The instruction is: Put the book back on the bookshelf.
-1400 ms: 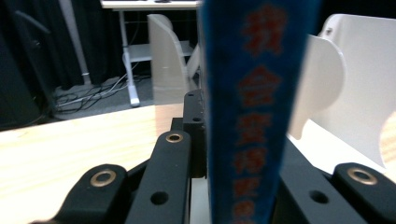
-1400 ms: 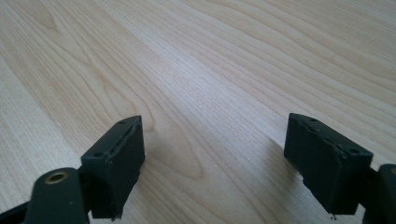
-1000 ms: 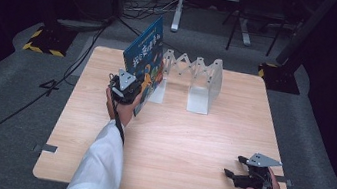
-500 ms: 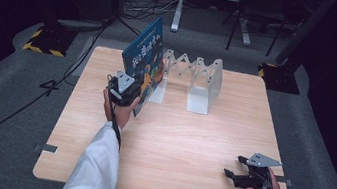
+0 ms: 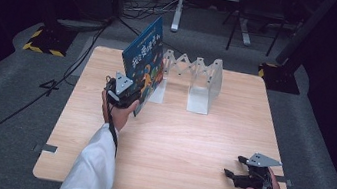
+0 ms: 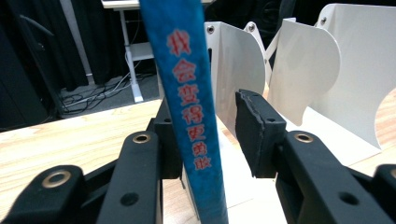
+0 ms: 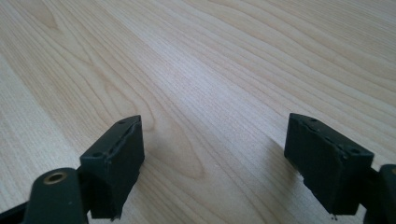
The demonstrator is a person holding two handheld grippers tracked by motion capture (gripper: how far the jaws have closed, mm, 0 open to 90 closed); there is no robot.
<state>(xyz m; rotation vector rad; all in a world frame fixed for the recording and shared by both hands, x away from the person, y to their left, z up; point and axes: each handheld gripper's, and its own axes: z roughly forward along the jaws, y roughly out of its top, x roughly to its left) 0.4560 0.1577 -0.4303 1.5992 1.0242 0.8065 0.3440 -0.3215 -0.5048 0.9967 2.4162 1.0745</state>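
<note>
Item: blue book point(image 5: 142, 63) standing on the surface point(image 5: 174, 141) against the white rack's point(image 5: 204, 82) leftmost divider, left gripper point(image 6: 205, 135) jaws just opening, spine loose between them; best withdrawn straight back, avoiding tipping it; right gripper point(image 7: 215, 154) resting open, empty.

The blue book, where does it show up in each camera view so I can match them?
High view: the blue book stands on edge at the table's far left, leaning beside the white bookend rack, by the left tool.
Left gripper view: its spine rises up the centre, between that tool's jaws.
Right gripper view: not in it, just wooden tabletop.
Shared landmark: the white rack, right of the book in both.
</note>
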